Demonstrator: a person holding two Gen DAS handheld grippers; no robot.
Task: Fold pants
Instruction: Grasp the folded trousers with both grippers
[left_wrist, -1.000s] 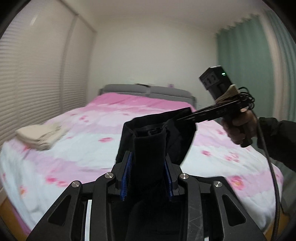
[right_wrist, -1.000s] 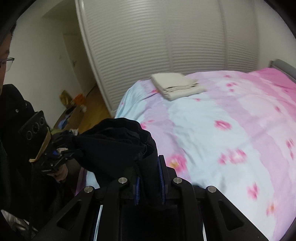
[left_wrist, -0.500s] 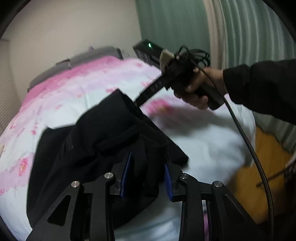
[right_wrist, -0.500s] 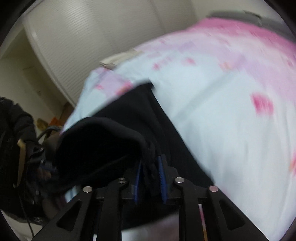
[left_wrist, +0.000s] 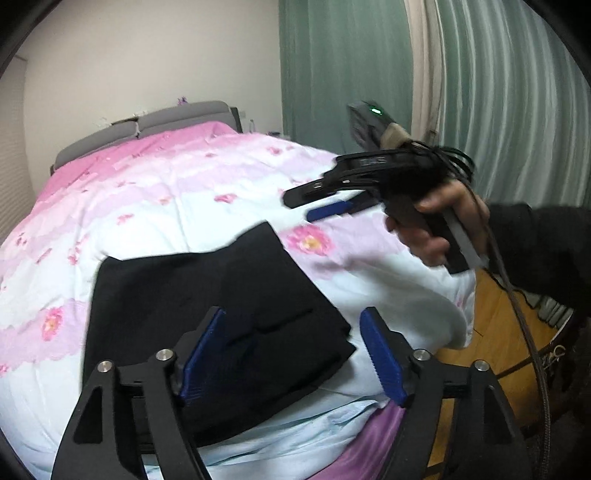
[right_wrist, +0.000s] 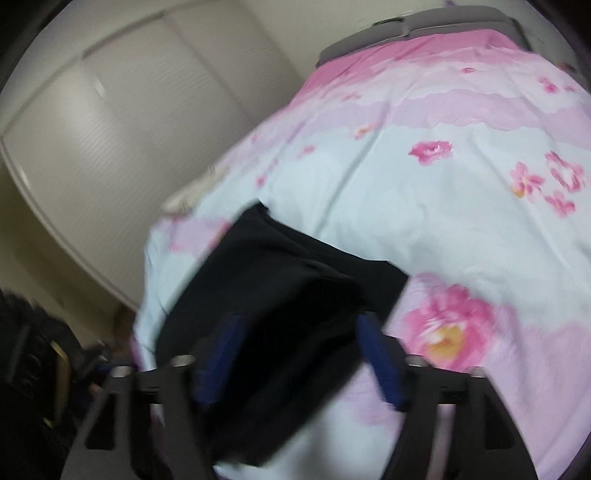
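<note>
Your left gripper (left_wrist: 293, 347): jaws spread wide, gripping nothing, blue pads hovering over near edge of black pants (left_wrist: 207, 295). Pants lie folded flat on pink floral duvet (left_wrist: 166, 192) near foot corner of bed. Your right gripper (left_wrist: 325, 206): off to right above duvet, clear of pants; its own blurred view shows jaws wide apart, empty, dark cloth beneath.

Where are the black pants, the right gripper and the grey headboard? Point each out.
black pants (left_wrist: 221, 295), left wrist view, middle of the folded cloth
right gripper (left_wrist: 314, 205), left wrist view, between its fingertips
grey headboard (left_wrist: 147, 127), left wrist view, its top edge
</note>
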